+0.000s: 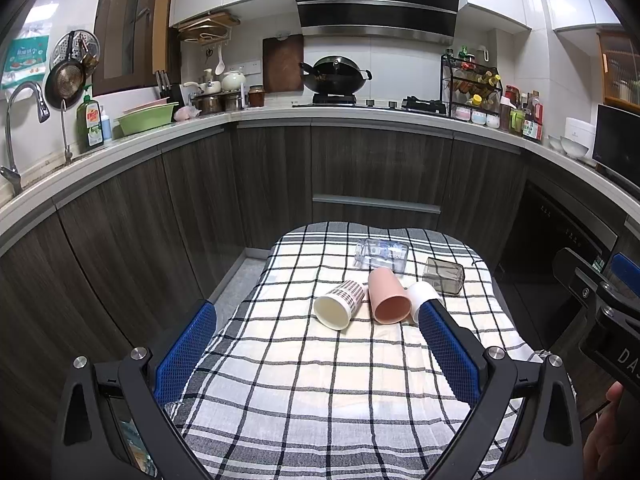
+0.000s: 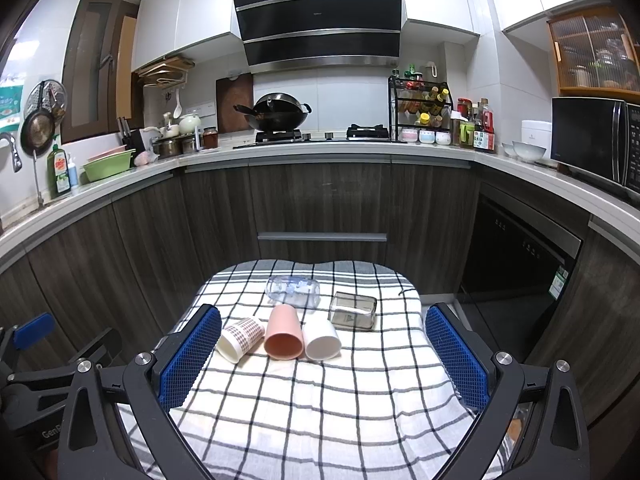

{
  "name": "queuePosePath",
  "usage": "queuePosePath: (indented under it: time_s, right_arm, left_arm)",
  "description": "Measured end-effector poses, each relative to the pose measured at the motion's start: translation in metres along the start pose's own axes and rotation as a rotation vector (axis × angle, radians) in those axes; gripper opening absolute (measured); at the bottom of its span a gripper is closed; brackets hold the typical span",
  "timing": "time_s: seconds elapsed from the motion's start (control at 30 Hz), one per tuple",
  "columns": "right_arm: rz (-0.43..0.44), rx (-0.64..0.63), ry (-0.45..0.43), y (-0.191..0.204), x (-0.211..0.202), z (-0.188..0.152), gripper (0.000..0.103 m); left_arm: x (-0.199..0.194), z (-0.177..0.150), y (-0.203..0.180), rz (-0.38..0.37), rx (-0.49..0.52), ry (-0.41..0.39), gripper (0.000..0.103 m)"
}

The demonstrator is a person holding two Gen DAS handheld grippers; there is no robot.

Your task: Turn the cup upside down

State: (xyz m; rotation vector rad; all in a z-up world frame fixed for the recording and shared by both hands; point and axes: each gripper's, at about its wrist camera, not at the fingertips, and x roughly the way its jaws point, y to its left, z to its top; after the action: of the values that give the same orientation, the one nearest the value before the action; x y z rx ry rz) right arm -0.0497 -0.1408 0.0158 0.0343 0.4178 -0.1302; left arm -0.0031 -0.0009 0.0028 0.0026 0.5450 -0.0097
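Note:
Several cups lie on their sides on a checked cloth (image 1: pixel 320 380) (image 2: pixel 320 400): a patterned paper cup (image 1: pixel 340 304) (image 2: pixel 240 338), a pink cup (image 1: pixel 388 296) (image 2: pixel 283 338), a white cup (image 1: pixel 422 298) (image 2: pixel 321 339), a clear glass (image 1: pixel 382 255) (image 2: pixel 294 291) and a smoky square glass (image 1: pixel 444 275) (image 2: pixel 354 311). My left gripper (image 1: pixel 320 316) is open and empty, short of the cups. My right gripper (image 2: pixel 323 320) is open and empty, its fingers either side of the cup row; it also shows at the right edge of the left wrist view (image 1: pixel 600 288).
The cloth covers a small table in front of dark wood cabinets (image 2: pixel 320 208). A kitchen counter (image 1: pixel 360 114) carries a wok, a spice rack, bowls and a green basin. A sink tap (image 1: pixel 24 100) stands far left, a microwave (image 2: pixel 592 140) far right.

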Motion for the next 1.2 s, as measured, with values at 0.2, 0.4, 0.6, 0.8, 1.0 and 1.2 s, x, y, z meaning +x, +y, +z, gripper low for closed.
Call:
queuePosePath:
  time_s: [0.2,0.4,0.6,0.8,1.0,1.2]
  right_arm:
    - [0.001,0.001,0.001,0.0001,0.0004,-0.0001,0.102]
    - [0.001,0.002,0.001,0.0000,0.0004,-0.0001,0.102]
    - [0.002,0.003,0.002,-0.0003,0.0000,0.0003,0.102]
    - [0.001,0.004,0.002,-0.0003,-0.0001,0.0002,0.102]
    - [0.001,0.004,0.003,-0.0004,0.0001,-0.0002,0.102]
    - [0.002,0.005,0.003,-0.0007,0.0002,0.0000,0.102]
  left_arm:
    - [0.0000,-0.0002,-0.0013,0.003,0.000,0.000,0.103]
    - [-0.0004,-0.0005,-0.0017,0.004,0.001,0.000,0.103]
    - [-0.0010,-0.0008,-0.0024,0.004,0.001,-0.001,0.103]
    - [-0.0009,-0.0001,-0.0025,0.004,0.002,0.000,0.103]
    - [-0.0010,-0.0005,-0.0026,0.004,0.001,0.000,0.103]
    - [-0.0013,-0.0014,-0.0027,0.005,0.003,-0.001,0.103]
